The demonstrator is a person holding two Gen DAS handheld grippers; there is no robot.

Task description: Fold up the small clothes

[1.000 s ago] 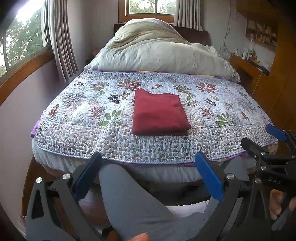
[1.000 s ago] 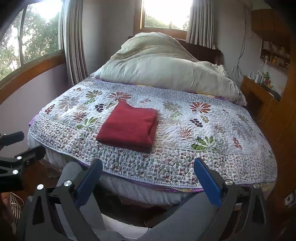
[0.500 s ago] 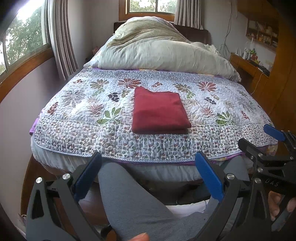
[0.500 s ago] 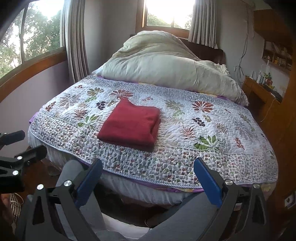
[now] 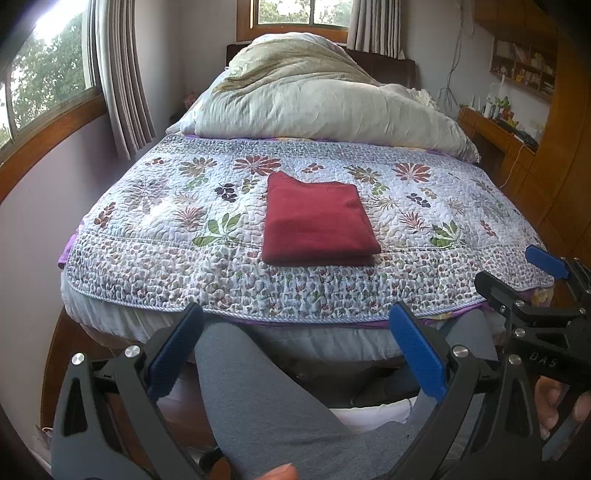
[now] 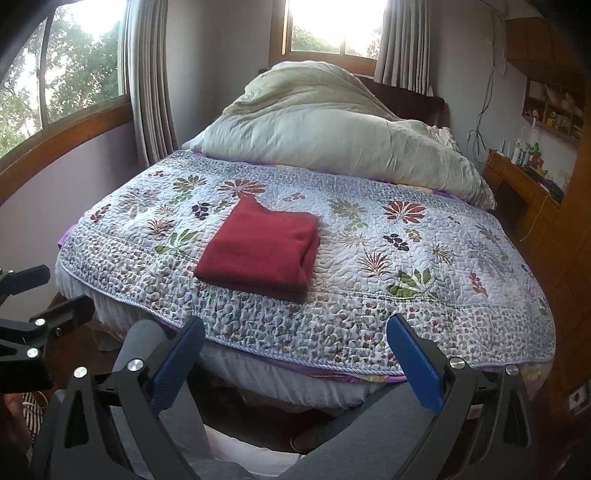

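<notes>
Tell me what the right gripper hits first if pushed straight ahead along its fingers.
Likely the floral quilt at the bed's near edge; the right gripper is open and empty. The red folded garment lies left of centre. Depth is uncertain.

A folded red garment [image 5: 317, 218] lies on the floral quilt [image 5: 177, 221], beyond the left gripper's [image 5: 295, 347] wide-spread, empty jaws.

Soft daylight is admitted through the side window [image 6: 62, 70] and the window behind the bed [image 6: 332, 29], where the panes are blown out to white glare. The quilt [image 5: 166, 229] is evenly lit, with only faint shadows. Strong fisheye bending and dark vignetting are seen at the edges. The shelf [image 5: 524, 70] is perhaps slightly blurred.
</notes>
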